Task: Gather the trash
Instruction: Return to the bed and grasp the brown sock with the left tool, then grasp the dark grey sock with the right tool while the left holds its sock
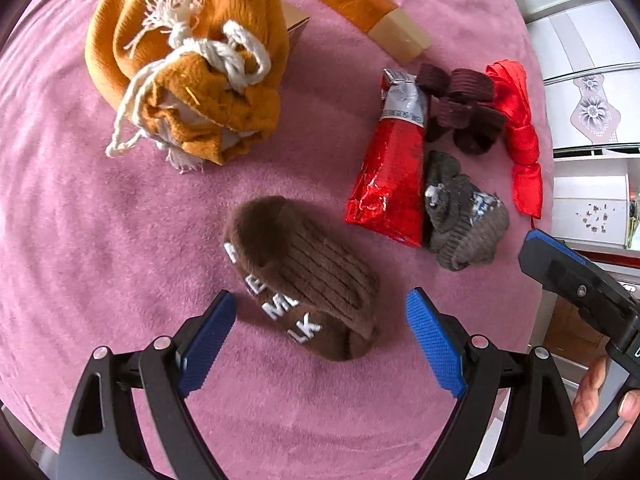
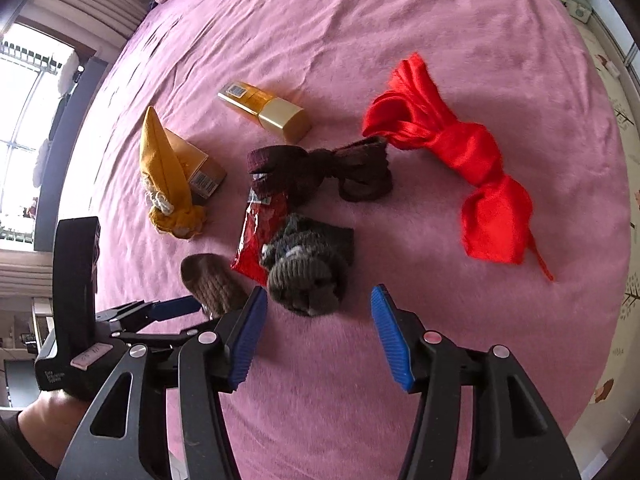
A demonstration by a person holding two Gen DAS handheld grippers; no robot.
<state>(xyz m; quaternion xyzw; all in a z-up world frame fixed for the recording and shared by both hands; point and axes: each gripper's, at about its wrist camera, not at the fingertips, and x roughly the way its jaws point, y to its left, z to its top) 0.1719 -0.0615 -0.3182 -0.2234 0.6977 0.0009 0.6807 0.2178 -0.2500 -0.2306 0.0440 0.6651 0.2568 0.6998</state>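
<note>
A red foil wrapper point(image 1: 394, 184) point(image 2: 262, 236) lies on the pink bedspread point(image 1: 80, 208), between a brown lettered sock point(image 1: 304, 280) point(image 2: 212, 284) and a grey rolled sock point(image 1: 460, 216) point(image 2: 308, 276). A gold box point(image 1: 372, 12) point(image 2: 268, 110) lies farther back. My left gripper point(image 1: 320, 344) is open, its blue pads either side of the brown sock, just above it. My right gripper point(image 2: 316, 336) is open and empty just short of the grey sock; it shows at the right edge of the left wrist view point(image 1: 576, 280).
A mustard drawstring bag point(image 1: 188, 64) point(image 2: 168, 184) leans on a small cardboard box point(image 2: 200, 168). Dark maroon knotted socks point(image 1: 460, 108) point(image 2: 320, 172) and a red satin cloth point(image 1: 520, 136) point(image 2: 460, 160) lie to the right. White cabinets point(image 1: 592, 80) stand beyond the bed.
</note>
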